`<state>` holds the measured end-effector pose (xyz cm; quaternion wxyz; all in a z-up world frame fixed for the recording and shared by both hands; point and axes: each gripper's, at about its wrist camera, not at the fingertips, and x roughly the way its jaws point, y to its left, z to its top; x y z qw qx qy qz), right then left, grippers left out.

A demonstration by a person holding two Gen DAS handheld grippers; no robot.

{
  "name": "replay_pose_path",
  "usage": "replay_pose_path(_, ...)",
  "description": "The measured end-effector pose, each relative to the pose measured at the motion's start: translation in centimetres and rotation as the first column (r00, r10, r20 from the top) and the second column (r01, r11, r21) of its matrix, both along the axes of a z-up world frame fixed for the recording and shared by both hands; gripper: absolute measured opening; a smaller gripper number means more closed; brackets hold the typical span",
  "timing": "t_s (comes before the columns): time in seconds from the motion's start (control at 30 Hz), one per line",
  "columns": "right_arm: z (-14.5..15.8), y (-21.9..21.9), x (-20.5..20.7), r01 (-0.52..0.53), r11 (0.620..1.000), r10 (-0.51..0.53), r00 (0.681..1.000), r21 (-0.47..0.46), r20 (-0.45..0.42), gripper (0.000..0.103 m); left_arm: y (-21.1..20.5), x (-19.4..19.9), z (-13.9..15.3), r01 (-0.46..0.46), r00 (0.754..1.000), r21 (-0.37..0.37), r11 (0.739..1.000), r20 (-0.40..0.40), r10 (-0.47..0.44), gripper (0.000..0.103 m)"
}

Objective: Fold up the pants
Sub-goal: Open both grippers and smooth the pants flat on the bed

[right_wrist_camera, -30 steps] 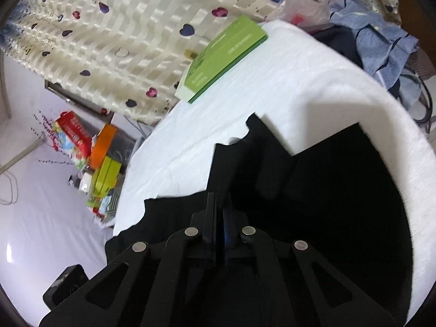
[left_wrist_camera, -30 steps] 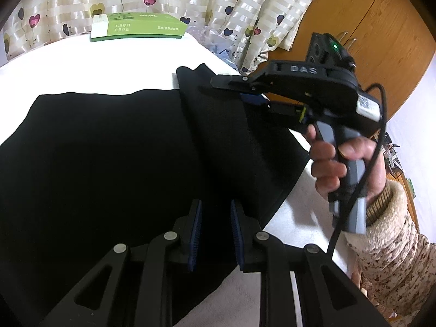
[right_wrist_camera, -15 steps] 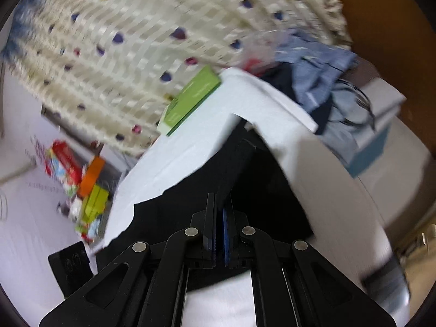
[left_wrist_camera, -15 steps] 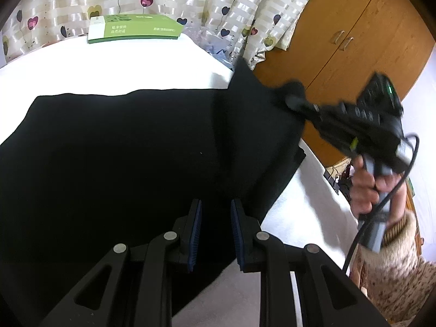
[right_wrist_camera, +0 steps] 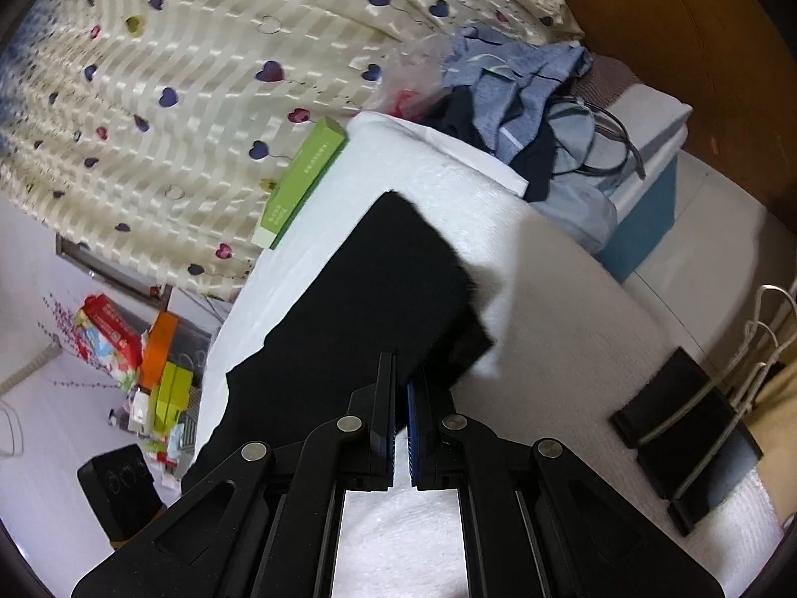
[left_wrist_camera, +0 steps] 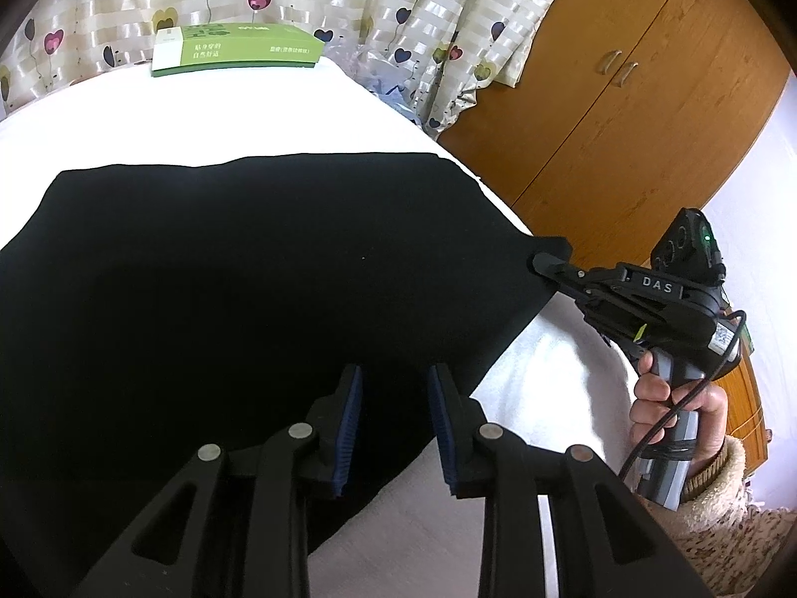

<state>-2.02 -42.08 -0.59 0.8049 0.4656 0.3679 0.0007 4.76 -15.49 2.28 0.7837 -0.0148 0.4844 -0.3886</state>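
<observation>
Black fabric pants lie flat across the white-covered bench, long axis running left to right in the left wrist view. Right hand-held gripper is clamped on the garment's right-hand corner at the bench edge, cloth pinched between nearly closed fingers. Left hand-held gripper hovers parted and empty over the near hem. Judgement: the right hand is nearer and must carry the corner leftward, along the long axis.
</observation>
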Motion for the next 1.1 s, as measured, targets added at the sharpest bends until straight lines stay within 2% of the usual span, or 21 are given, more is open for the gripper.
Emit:
replay_pose_path(0.17, 0.3, -1.2, -1.4, 0.044, 0.997, -0.045, 0.999, -0.065, -0.018, 0.004, 0.0, -0.1, 0.1, 0.015, 1.000, -0.004, 1.000, -0.005, -0.015, 0.032)
replay_pose_path(0.3, 2.1, -1.7, -1.8, 0.093, 0.973, -0.100, 0.995, -0.212, -0.022, 0.004, -0.3, 0.0, 0.1, 0.028, 1.000, -0.002, 1.000, -0.006, -0.028, 0.034)
replay_pose_path(0.47, 3.4, -1.9, -0.4, 0.060, 0.959, -0.056, 0.998, -0.277, 0.020, 0.004, -0.3, 0.0, 0.2, 0.043, 0.999, -0.015, 0.999, -0.009, -0.043, 0.034)
replay_pose_path(0.57, 3.4, -1.1, 1.6, -0.026, 0.945, 0.028, 1.000, -0.325, 0.000, 0.005, 0.1, 0.1, 0.3, 0.039, 0.999, -0.026, 0.999, -0.005, -0.039, 0.034)
replay_pose_path(0.7, 2.6, 0.6, 6.1, -0.190, 0.891, 0.169, 0.982, -0.413, -0.089, 0.008, 0.5, 0.5, 0.2, 0.014, 1.000, -0.011, 1.000, 0.002, -0.014, 0.039)
replay_pose_path(0.77, 2.7, 1.3, 7.6, -0.237, 0.859, 0.216, 0.971, -0.453, -0.100, 0.009, 0.8, 0.7, 0.2, -0.007, 1.000, 0.005, 1.000, 0.008, 0.007, 0.041)
replay_pose_path(0.8, 2.7, 1.6, 8.4, -0.257, 0.841, 0.238, 0.966, -0.476, -0.101, 0.013, 0.9, 0.7, 0.2, -0.013, 1.000, 0.008, 1.000, 0.010, 0.013, 0.042)
replay_pose_path(0.83, 2.8, 1.7, 9.2, -0.276, 0.819, 0.257, 0.960, -0.502, -0.109, 0.021, 1.0, 0.8, 0.3, -0.020, 1.000, 0.009, 1.000, 0.014, 0.020, 0.043)
replay_pose_path(0.87, 2.7, 1.7, 9.8, -0.280, 0.808, 0.258, 0.959, -0.518, -0.115, 0.027, 1.3, 0.9, 0.3, -0.028, 0.999, 0.010, 1.000, 0.017, 0.028, 0.043)
replay_pose_path(0.9, 2.6, 1.6, 10.4, -0.278, 0.803, 0.256, 0.960, -0.528, -0.116, 0.038, 1.4, 1.0, 0.3, -0.035, 0.999, 0.010, 0.999, 0.017, 0.034, 0.043)
replay_pose_path(0.93, 2.4, 1.3, 11.1, -0.276, 0.801, 0.252, 0.960, -0.531, -0.119, 0.042, 1.6, 1.2, 0.3, -0.044, 0.999, 0.011, 0.999, 0.018, 0.044, 0.043)
replay_pose_path(1.1, 1.8, 1.1, 13.3, -0.311, 0.818, 0.286, 0.950, -0.485, -0.126, 0.041, 2.4, 2.4, 0.1, -0.091, 0.996, 0.018, 0.996, 0.014, 0.091, 0.044)
